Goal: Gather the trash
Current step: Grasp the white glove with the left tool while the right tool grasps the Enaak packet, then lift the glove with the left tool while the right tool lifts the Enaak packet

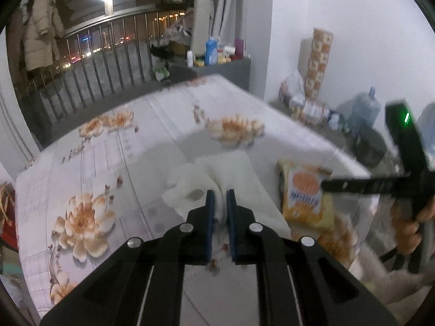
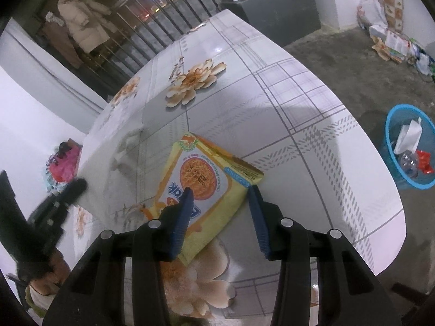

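Pads of the left gripper [image 1: 219,206] pinched on a fold of white tissue [image 1: 217,179], right gripper [image 2: 221,203] standing open astride the yellow noodle packet [image 2: 209,187] flat on the table [image 2: 312,141]. Best to keep the pinch firm, close squarely across the packet. Near table edge close on the right, blue bin [image 2: 391,163] on open floor beyond.

napkin [image 1: 217,179] left of noodle packet [image 1: 305,193] on table [image 1: 108,163]
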`<state>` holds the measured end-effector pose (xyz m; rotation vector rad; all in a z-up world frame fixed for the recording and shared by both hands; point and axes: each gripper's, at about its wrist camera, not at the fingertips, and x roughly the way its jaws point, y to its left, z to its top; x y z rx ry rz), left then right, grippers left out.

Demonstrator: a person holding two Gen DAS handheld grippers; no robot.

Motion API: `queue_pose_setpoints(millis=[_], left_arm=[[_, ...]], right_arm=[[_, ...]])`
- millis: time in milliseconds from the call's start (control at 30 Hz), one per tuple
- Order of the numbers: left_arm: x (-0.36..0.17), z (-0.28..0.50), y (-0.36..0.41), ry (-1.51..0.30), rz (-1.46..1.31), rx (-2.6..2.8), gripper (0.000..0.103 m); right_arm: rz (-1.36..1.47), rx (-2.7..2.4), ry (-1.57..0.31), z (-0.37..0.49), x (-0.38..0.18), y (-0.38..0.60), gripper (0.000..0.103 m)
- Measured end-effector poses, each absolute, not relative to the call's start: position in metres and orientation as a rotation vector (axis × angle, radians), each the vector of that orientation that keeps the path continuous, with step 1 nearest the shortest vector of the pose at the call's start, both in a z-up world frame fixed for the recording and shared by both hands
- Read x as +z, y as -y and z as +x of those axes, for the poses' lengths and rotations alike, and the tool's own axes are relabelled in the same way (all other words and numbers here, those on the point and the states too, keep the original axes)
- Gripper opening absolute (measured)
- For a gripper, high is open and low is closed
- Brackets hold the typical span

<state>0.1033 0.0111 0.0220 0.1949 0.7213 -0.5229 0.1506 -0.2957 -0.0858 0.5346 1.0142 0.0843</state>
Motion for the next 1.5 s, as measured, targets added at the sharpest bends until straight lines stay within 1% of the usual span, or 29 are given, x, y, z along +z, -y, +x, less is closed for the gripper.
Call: queue_pose_setpoints(millis=[100, 200, 367, 533, 933, 1000, 1233, 1367, 1500], left_arm=[[0.036, 0.106, -0.008, -0.687, 0.142, -0.559, 0.009], [0.040, 0.111, 0.004, -0.679, 0.121, -0.593, 0.009], [0.021, 0.117, 0.028, -0.733, 0.146, -0.622, 0.009], [-0.003, 0.107, 0.049, -0.749, 0.278, -0.604, 0.009], [-0.038, 0.102, 0.061, -0.817, 0.371, -0.589, 0.009], [-0.040, 0.102, 0.061, -0.826, 0.374, -0.587, 0.009], [-0.043, 0.101, 0.063, -0.827, 0.382, -0.584, 0.009], [-0.043, 0.101, 0.063, -0.827, 0.383, -0.583, 0.009], [-0.044, 0.102, 0.063, -0.829, 0.379, -0.578, 0.009]], right_arm=[[0.541, 0.089, -1.011, 0.150, -0.086, 0.296, 0.041], [0.551, 0.096, -1.008, 0.149, -0.086, 0.298, 0.040], [0.568, 0.106, -1.006, 0.148, -0.087, 0.301, 0.038], [0.588, 0.119, -1.003, 0.146, -0.088, 0.306, 0.036], [0.686, 0.168, -0.972, 0.141, -0.090, 0.320, 0.036], [0.696, 0.159, -0.946, 0.138, -0.087, 0.325, 0.036], [0.787, 0.083, -0.867, 0.139, -0.083, 0.357, 0.044], [0.826, 0.104, -0.871, 0.145, -0.090, 0.360, 0.046], [0.865, 0.181, -0.904, 0.145, -0.101, 0.352, 0.046]])
